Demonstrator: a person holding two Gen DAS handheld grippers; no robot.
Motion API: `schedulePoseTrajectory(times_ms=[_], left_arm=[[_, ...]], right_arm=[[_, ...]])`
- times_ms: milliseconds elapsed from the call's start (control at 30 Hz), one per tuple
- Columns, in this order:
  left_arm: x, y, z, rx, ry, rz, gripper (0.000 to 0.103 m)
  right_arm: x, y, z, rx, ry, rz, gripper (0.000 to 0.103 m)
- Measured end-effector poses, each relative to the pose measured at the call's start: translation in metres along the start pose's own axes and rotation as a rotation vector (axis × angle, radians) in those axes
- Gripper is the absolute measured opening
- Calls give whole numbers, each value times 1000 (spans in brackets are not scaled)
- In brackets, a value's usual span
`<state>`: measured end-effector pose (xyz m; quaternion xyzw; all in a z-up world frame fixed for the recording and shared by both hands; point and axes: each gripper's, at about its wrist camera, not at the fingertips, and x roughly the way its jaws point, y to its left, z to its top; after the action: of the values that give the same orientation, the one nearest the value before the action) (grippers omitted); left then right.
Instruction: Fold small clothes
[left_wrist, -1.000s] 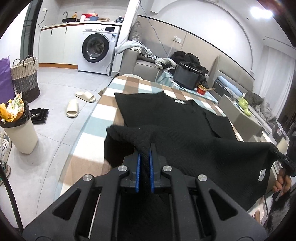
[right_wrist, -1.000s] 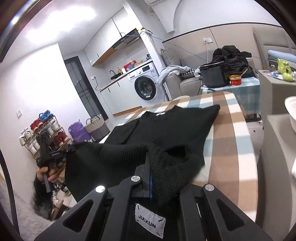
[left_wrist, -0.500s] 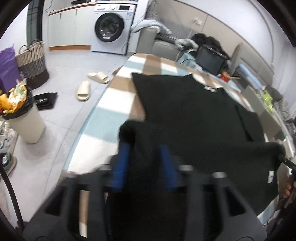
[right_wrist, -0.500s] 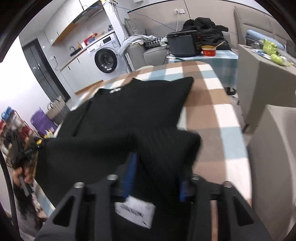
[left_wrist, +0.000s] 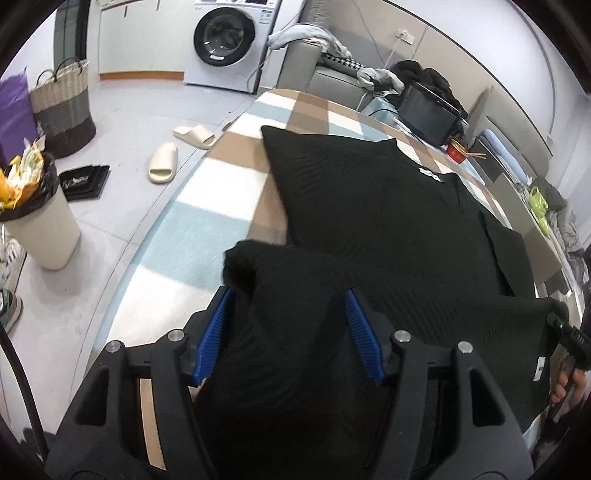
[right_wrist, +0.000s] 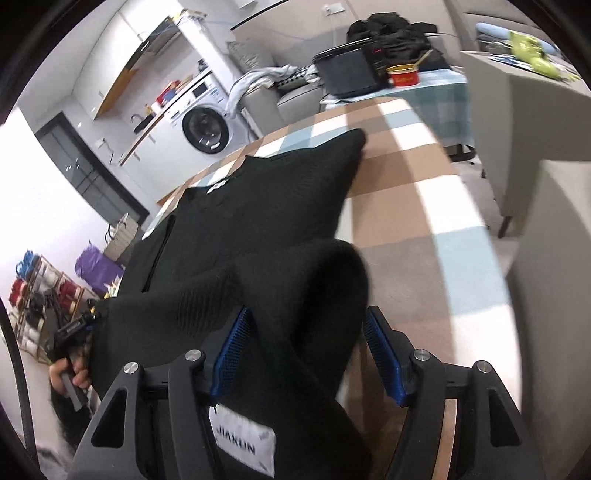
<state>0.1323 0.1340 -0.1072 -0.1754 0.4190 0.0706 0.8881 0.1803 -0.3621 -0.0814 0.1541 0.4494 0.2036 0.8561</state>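
Observation:
A black knit garment (left_wrist: 388, 206) lies spread on a checked table (left_wrist: 218, 195), its near hem folded up over the body. My left gripper (left_wrist: 290, 332) is open, with a bunched corner of the hem lying loose between its blue pads (left_wrist: 360, 336). In the right wrist view the same garment (right_wrist: 266, 206) shows, and my right gripper (right_wrist: 308, 350) is open too, with the other hem corner draped between its pads (right_wrist: 382, 354). A white label (right_wrist: 243, 443) hangs near its base.
Left of the table stand a bin (left_wrist: 37, 218), a woven basket (left_wrist: 62, 107), slippers (left_wrist: 162, 166) and a washing machine (left_wrist: 225, 40). Behind the table are a sofa (left_wrist: 332, 77), a black cooker (left_wrist: 428, 110) and a red bowl (right_wrist: 402, 75). A grey cabinet (right_wrist: 524, 92) stands right.
Both grippers were shut on the hem corners a second ago. They carried the hem forward over the garment and both have opened, letting the cloth go slack.

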Motion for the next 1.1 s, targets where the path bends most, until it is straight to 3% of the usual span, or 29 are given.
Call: schedulePoseTrajectory(times_ms=[67, 200, 333, 600, 700, 767, 800, 967, 1100], left_arm=[[3, -4, 3, 7, -18, 3, 44], [14, -12, 8, 28, -6, 1, 29], [18, -20, 8, 69, -1, 24, 28], [6, -20, -7, 97, -1, 14, 29], [1, -17, -7, 82, 2, 40, 40], [-5, -15, -6, 65, 2, 41, 44], [-12, -15, -7, 65, -9, 37, 45], [-45, -13, -18, 86, -59, 49, 74], [-71, -8, -31, 94, -88, 61, 81]], right_arm=[[6, 4, 4, -9, 11, -11, 56], [17, 5, 9, -11, 30, -6, 37], [20, 4, 6, -9, 50, -9, 30], [4, 7, -16, -19, 55, -27, 29], [0, 5, -17, -5, 44, -38, 40], [-6, 2, -16, 22, 44, -61, 63], [-10, 1, -16, 25, 34, -69, 66], [-45, 0, -26, 17, -23, -65, 71], [-69, 1, -45, -9, -29, -74, 72]])
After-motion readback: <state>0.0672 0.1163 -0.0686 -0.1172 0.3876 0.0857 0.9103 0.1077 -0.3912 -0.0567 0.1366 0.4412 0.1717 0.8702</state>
